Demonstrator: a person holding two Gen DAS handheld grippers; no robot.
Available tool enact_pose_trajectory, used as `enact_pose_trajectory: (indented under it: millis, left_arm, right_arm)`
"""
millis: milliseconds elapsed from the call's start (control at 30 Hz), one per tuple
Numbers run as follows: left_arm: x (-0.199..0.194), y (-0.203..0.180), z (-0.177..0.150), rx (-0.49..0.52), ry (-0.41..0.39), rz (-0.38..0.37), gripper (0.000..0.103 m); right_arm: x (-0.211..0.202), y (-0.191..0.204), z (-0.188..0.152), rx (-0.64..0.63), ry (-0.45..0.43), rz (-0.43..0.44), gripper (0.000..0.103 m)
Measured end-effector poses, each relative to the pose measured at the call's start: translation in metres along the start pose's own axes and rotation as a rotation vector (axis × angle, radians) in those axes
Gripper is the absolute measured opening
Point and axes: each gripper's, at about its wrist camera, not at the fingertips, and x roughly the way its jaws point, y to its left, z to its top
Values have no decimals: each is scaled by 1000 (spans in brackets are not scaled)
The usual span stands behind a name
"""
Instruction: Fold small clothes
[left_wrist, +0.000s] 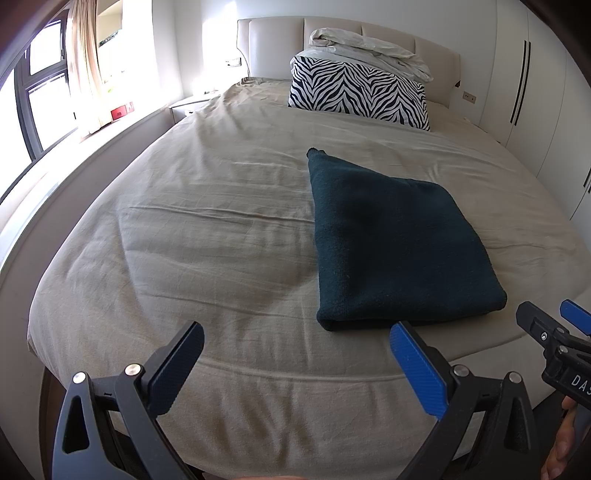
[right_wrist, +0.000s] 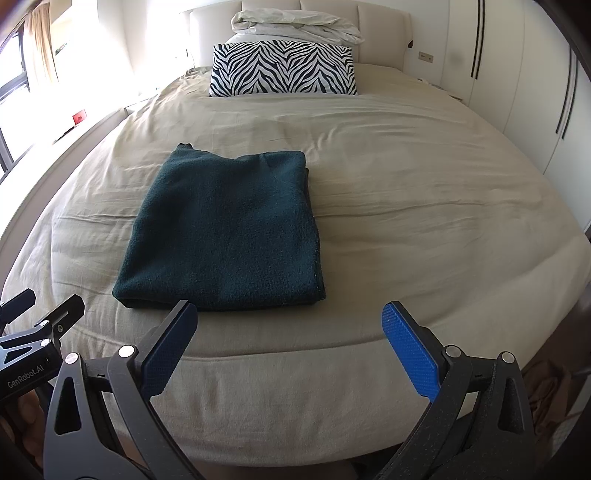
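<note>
Both the left gripper (left_wrist: 297, 341) and the right gripper (right_wrist: 291, 321) hang wide apart and empty over the bed's (right_wrist: 406, 206) near edge, the folded dark green garment (right_wrist: 225, 232) lying flat just ahead, between them.

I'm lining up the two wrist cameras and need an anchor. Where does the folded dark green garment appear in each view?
Left wrist: folded dark green garment lies right of centre on the bed.
Right wrist: it lies left of centre.
Shared landmark: the zebra-print pillow by the headboard.
</note>
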Motion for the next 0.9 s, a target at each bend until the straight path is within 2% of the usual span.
enact_pose_trajectory:
  millis: [900]
  left_arm:
    - [2, 6, -1, -3, 6, 3, 103]
  right_arm:
    - [2, -3, -1, -1, 7, 2, 102]
